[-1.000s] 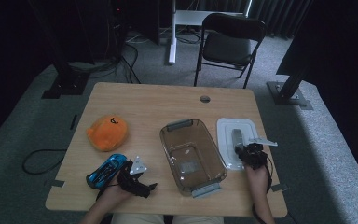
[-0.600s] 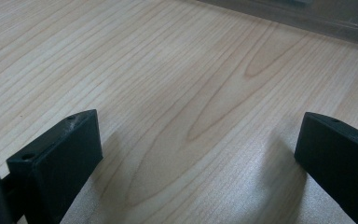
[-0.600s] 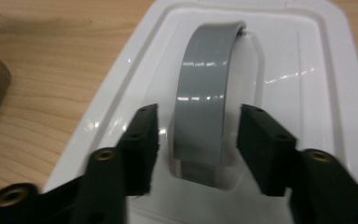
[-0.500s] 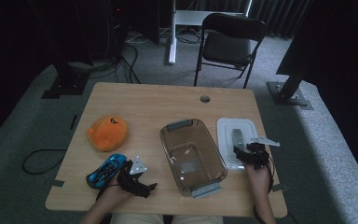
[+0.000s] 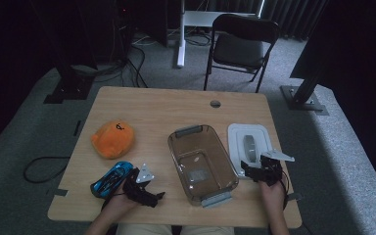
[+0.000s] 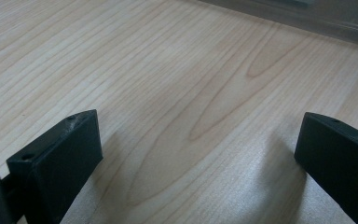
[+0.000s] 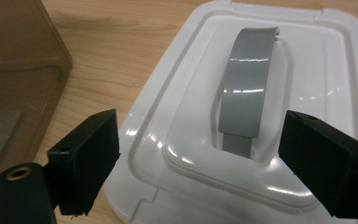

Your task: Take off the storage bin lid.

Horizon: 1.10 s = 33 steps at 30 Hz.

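Lid [image 7: 279, 116] just beyond open right tool [image 7: 200, 158]

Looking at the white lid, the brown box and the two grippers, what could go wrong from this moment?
1. The right gripper, whose jaws have just been opening, stands open above the white lid; a low move could push the lid into the brown box beside it.
2. The lid's grey handle looks glossy, so a grip may slip.
3. The blue toy car lies close by the open left gripper and could be nudged toward the table's edge.

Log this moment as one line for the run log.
right tongs: open, jaws just opened, above white lid | left tongs: open over table | brown bin: uncovered
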Tool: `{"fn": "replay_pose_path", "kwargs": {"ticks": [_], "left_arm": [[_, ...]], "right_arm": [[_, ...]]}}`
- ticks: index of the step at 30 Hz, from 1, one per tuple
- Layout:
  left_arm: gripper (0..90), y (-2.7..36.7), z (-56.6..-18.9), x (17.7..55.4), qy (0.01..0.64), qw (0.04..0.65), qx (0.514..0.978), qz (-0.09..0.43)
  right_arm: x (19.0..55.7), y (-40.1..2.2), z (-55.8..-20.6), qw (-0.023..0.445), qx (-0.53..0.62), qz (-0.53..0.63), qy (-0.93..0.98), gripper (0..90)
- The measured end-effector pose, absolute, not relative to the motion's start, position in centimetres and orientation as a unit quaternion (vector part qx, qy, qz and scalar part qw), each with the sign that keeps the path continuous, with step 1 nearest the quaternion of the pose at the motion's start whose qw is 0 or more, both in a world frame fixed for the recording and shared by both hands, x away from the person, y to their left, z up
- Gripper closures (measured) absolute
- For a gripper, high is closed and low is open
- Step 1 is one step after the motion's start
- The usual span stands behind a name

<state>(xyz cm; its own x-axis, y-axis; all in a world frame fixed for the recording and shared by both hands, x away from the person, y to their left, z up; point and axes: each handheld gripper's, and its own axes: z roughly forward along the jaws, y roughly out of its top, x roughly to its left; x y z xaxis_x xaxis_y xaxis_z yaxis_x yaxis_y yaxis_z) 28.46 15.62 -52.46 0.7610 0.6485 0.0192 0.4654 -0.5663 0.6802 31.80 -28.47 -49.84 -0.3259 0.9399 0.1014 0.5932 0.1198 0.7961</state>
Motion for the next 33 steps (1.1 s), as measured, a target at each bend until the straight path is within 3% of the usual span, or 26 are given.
{"fn": "replay_pose_path", "kwargs": {"ticks": [20, 33], "left_arm": [[1.2, 15.2, -52.1, 29.2, 0.378, 0.319, 0.856, 0.153], [1.2, 12.8, -50.7, 29.9, 0.367, 0.316, 0.860, 0.159]], "right_arm": [[30.9, -26.2, -49.9, 0.208, 0.492, 0.410, 0.739, 12.1], [30.5, -25.4, -50.3, 0.198, 0.475, 0.405, 0.756, 12.1]]}}
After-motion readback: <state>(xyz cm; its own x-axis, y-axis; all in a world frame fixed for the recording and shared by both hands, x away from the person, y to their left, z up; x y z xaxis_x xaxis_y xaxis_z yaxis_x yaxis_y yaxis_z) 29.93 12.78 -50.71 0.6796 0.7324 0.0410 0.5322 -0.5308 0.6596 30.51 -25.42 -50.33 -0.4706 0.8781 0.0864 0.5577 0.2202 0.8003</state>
